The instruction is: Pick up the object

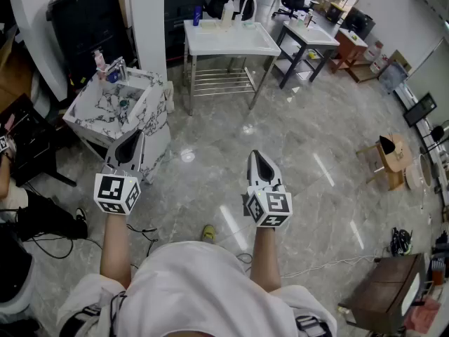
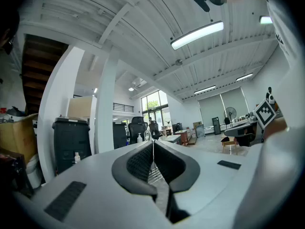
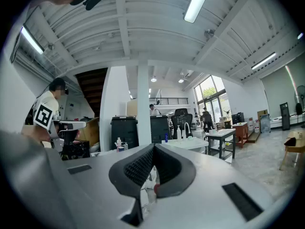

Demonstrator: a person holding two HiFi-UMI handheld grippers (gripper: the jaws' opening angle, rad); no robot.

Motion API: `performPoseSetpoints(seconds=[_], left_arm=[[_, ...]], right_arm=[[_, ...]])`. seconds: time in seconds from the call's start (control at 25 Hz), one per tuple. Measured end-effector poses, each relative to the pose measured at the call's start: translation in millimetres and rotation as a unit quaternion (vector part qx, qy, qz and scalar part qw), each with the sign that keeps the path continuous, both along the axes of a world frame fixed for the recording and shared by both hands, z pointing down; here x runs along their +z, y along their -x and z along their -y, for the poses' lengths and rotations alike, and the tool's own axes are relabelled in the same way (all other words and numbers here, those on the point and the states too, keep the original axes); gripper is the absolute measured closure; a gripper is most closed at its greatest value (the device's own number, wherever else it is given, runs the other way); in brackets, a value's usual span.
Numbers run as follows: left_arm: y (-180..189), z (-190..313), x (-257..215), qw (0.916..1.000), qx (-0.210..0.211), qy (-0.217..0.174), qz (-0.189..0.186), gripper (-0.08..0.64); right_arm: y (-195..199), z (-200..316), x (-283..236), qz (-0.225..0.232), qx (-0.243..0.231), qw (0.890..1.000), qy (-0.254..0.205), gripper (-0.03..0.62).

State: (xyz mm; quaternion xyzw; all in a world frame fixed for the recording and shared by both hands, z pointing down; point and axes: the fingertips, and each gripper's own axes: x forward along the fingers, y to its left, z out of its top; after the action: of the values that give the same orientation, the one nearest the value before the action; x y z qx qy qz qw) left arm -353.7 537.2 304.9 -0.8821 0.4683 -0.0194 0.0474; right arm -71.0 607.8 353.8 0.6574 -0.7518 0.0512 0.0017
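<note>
Dimples across left tongs' [image 2: 153,143] black pads [image 2: 139,164]

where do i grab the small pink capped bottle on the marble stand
Take the bottle by its body below the cap, coming level from the front: it looks upright and narrow, at the marble stand's back corner. Detail is small, so tentative.

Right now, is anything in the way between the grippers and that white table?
Nothing visible blocks the way. Only bare floor lies between the right gripper and the white table. The marbled stand sits by the left gripper, off to the side. Both grippers are shut and empty.
</note>
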Motion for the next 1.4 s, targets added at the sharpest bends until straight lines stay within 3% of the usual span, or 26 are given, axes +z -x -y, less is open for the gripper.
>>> performPoseSetpoints(seconds=[0.84,1.0,1.4], left_arm=[[-7,-4,5,0.9998,0.016,0.008,0.007,0.535],[-13,-3,9,0.9996,0.021,0.019,0.005,0.482],[-34,12,21,0.9992,0.020,0.030,0.015,0.468]], right_arm=[[9,1,4,0.009,-0.014,1.000,-0.006,0.586],[5,-1,8,0.005,-0.011,1.000,0.002,0.586],[-13,18,19,0.011,-0.021,1.000,0.001,0.586]])
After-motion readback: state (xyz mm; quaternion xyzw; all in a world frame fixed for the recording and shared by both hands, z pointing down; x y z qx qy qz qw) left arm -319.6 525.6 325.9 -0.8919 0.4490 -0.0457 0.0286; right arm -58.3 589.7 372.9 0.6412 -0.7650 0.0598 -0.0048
